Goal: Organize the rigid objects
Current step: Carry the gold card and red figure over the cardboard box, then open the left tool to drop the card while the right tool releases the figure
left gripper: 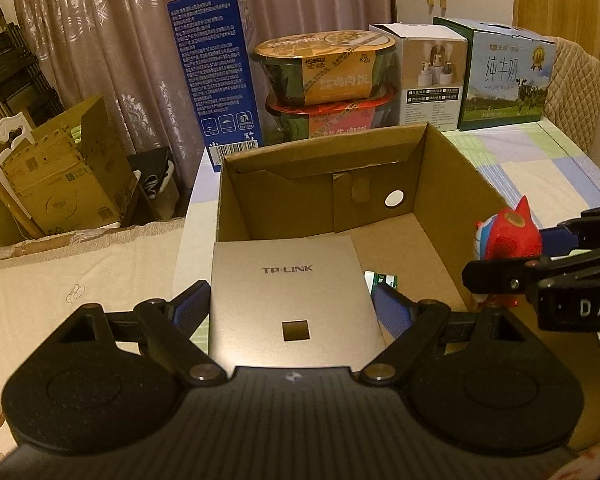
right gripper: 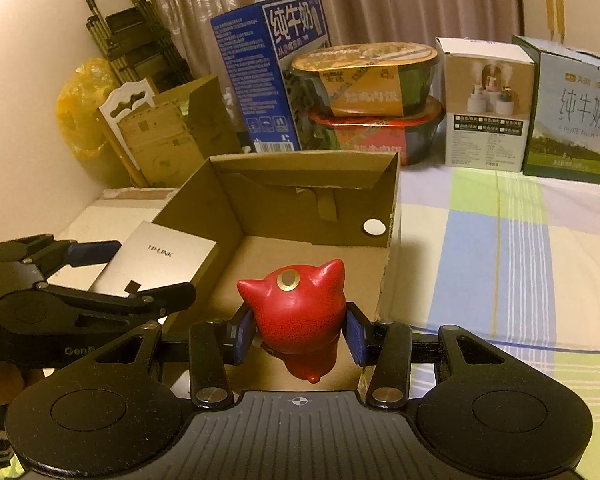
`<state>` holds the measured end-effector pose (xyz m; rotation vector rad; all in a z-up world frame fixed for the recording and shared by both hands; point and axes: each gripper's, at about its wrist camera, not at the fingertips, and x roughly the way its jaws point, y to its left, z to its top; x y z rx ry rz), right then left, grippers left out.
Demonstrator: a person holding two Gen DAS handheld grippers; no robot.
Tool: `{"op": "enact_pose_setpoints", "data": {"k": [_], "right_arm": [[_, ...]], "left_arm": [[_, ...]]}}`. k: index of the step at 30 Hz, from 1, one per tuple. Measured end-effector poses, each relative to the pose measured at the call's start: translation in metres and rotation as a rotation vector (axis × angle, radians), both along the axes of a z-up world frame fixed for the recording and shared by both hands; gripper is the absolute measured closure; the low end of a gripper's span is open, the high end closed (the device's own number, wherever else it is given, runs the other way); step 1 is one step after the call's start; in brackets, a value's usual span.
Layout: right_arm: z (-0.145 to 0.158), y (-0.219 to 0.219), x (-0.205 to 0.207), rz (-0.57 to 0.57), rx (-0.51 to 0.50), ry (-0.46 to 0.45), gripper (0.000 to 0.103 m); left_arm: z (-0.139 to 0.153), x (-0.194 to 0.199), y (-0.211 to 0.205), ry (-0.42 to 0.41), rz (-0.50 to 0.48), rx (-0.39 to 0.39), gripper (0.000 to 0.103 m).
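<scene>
My left gripper [left gripper: 292, 308] is clamped on the silver TP-LINK box [left gripper: 288, 296], poised over the near-left edge of the open cardboard box [right gripper: 392, 216]. My right gripper [right gripper: 298, 334] pinches the red figurine [right gripper: 296, 308] above that box's near side.

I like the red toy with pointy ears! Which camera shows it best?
The right wrist view. The red toy sits in the middle there, whole, held between the right hand-held gripper's blue pads above the cardboard box. The left wrist view shows the toy only at its right edge, partly hidden by the gripper.
</scene>
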<state>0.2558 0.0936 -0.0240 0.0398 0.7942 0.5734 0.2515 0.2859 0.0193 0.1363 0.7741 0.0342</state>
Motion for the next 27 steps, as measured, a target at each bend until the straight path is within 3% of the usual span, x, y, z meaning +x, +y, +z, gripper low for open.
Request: {"op": "enact_pose_setpoints", "data": {"k": [27], "right_arm": [[0.004, 0.005, -0.004, 0.017, 0.008, 0.005, 0.06]], "left_arm": [[0.014, -0.014, 0.008, -0.018, 0.017, 0.035, 0.017]]}}
